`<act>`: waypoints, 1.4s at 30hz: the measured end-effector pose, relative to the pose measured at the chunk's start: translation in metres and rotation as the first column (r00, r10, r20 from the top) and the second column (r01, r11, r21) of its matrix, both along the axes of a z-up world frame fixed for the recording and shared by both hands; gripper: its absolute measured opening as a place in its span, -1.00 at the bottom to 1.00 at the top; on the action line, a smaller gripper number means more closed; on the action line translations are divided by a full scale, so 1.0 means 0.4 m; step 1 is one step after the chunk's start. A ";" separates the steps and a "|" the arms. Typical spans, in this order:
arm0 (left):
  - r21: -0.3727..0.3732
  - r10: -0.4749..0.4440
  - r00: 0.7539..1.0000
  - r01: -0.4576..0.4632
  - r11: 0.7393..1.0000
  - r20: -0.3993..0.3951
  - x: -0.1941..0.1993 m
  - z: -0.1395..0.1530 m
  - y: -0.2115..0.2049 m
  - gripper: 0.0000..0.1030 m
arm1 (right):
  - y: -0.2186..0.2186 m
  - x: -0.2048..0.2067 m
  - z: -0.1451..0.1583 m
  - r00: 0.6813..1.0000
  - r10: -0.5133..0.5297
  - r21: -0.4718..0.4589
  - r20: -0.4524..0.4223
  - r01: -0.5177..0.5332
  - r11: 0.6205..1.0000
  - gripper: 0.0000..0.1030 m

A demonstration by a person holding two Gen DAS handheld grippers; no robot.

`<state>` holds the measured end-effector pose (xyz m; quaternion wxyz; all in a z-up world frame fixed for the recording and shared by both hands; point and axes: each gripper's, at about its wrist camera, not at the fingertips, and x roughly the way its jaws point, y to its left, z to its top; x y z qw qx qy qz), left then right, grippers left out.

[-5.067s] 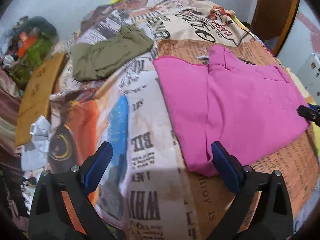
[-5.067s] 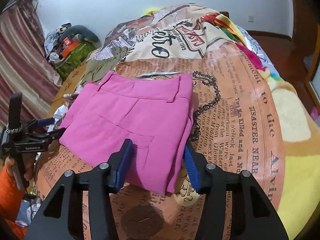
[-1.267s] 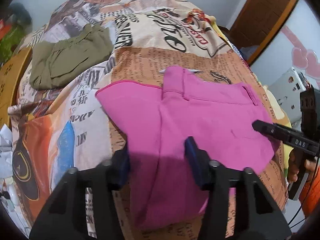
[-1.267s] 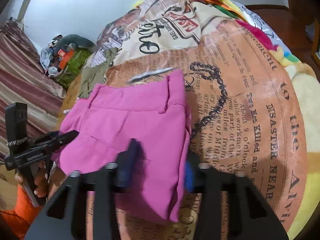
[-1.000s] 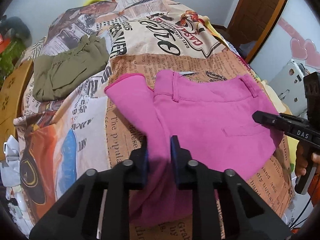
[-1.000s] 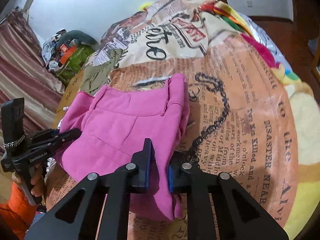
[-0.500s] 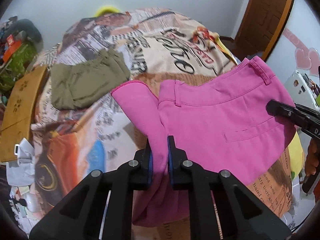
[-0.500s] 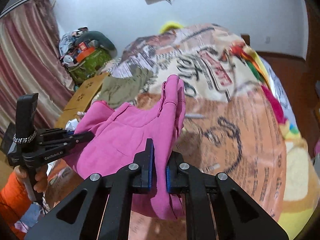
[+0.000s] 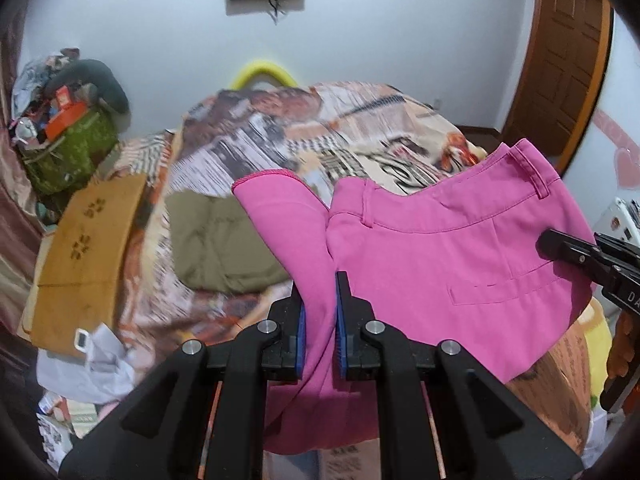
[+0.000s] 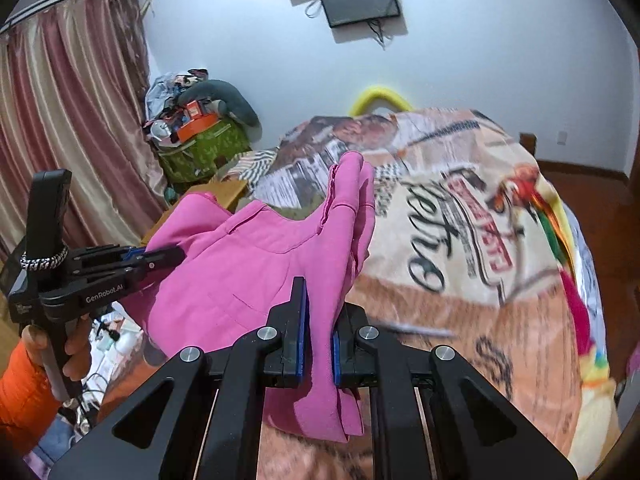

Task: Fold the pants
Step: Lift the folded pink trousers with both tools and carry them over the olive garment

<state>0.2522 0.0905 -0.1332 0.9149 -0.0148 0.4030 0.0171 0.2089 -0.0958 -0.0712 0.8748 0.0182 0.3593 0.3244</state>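
Note:
The folded pink pants [image 9: 440, 256] hang in the air above the bed, held at both ends. My left gripper [image 9: 320, 320] is shut on one end of the pink pants, with cloth pinched between its blue pads. My right gripper [image 10: 318, 332] is shut on the other end of the pants [image 10: 248, 264]. The right gripper also shows at the right edge of the left wrist view [image 9: 560, 246], its tips pressed into the pink cloth. The left gripper shows at the left of the right wrist view [image 10: 160, 258], held by a hand in an orange sleeve.
The bed [image 9: 320, 128] has a newspaper-print cover [image 10: 460, 216]. Olive-green folded pants [image 9: 216, 240] lie on it to the left. A brown cardboard box [image 9: 88, 248] and a cluttered green bag [image 9: 68, 152] stand at the left. A wooden door [image 9: 568, 52] is at the right.
Both grippers closed on the ends of the pink pants and lifted them off the bed. The pants now hang above the cover, and both views have tilted up toward the far wall.

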 end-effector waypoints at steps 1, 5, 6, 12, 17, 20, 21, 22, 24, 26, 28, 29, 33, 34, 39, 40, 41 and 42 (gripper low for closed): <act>0.009 0.008 1.000 -0.009 1.000 0.006 0.009 0.005 0.012 -0.77 | 0.010 0.008 0.005 1.000 0.003 -0.002 0.004 -0.003 1.000 -0.84; 0.031 0.050 0.999 -0.051 0.998 0.017 0.056 0.016 0.077 -0.77 | 0.091 0.056 0.031 0.998 0.037 -0.049 0.043 -0.035 0.998 -0.84; 0.034 0.060 0.998 -0.061 0.998 0.019 0.065 0.017 0.092 -0.77 | 0.116 0.068 0.037 0.997 0.047 -0.063 0.058 -0.043 0.997 -0.84; 0.041 0.134 0.990 -0.136 0.990 0.040 0.123 0.014 0.204 -0.77 | 0.221 0.136 0.037 0.994 0.075 -0.084 0.084 -0.068 0.994 -0.84; 0.046 0.196 0.980 -0.198 0.979 0.044 0.175 -0.006 0.293 -0.77 | 0.320 0.197 -0.003 0.993 0.097 -0.105 0.073 -0.089 0.991 -0.84; 0.046 0.221 0.974 -0.223 0.974 0.038 0.214 -0.026 0.341 -0.77 | 0.368 0.242 -0.037 0.993 0.100 -0.112 0.056 -0.093 0.989 -0.84; 0.046 0.227 0.973 -0.229 0.972 0.034 0.230 -0.034 0.357 -0.77 | 0.384 0.259 -0.050 0.994 0.100 -0.113 0.051 -0.094 0.989 -0.84; 0.047 0.233 0.972 -0.234 0.971 0.033 0.244 -0.042 0.371 -0.77 | 0.394 0.268 -0.054 0.994 0.100 -0.114 0.048 -0.094 0.989 -0.84; 0.053 0.242 0.970 -0.243 0.969 0.030 0.272 -0.061 0.394 -0.77 | 0.426 0.302 -0.081 0.995 0.098 -0.113 0.037 -0.093 0.989 -0.84; 0.061 0.248 0.968 -0.249 0.967 0.019 0.305 -0.090 0.418 -0.77 | 0.448 0.326 -0.103 0.995 0.095 -0.112 0.026 -0.092 0.989 -0.84; 0.069 0.255 0.967 -0.255 0.964 0.006 0.337 -0.124 0.437 -0.77 | 0.467 0.353 -0.131 0.996 0.091 -0.119 0.019 -0.088 0.989 -0.84; 0.072 0.258 0.966 -0.257 0.964 -0.002 0.351 -0.142 0.444 -0.77 | 0.474 0.366 -0.146 0.996 0.090 -0.122 0.012 -0.088 0.989 -0.84; 0.061 0.274 0.961 -0.271 0.961 -0.039 0.400 -0.218 0.471 -0.77 | 0.496 0.403 -0.208 0.995 0.096 -0.142 -0.028 -0.099 0.985 -0.84; 0.053 0.275 0.960 -0.273 0.961 -0.052 0.413 -0.246 0.477 -0.77 | 0.501 0.410 -0.224 0.995 0.099 -0.155 -0.032 -0.103 0.983 -0.84; 0.063 0.262 0.956 -0.256 0.965 -0.128 0.451 -0.356 0.480 -0.76 | 0.488 0.435 -0.307 0.990 0.087 -0.163 -0.108 -0.104 0.981 -0.83; 0.068 0.263 0.954 -0.256 0.964 -0.140 0.453 -0.371 0.481 -0.76 | 0.484 0.439 -0.318 0.989 0.085 -0.162 -0.121 -0.104 0.981 -0.83; 0.070 0.261 0.954 -0.254 0.965 -0.144 0.451 -0.386 0.483 -0.76 | 0.479 0.439 -0.330 0.987 0.088 -0.164 -0.135 -0.110 0.980 -0.83; 0.069 0.257 0.956 -0.249 0.966 -0.144 0.448 -0.392 0.484 -0.73 | 0.472 0.434 -0.340 0.986 0.092 -0.167 -0.141 -0.116 0.979 -0.82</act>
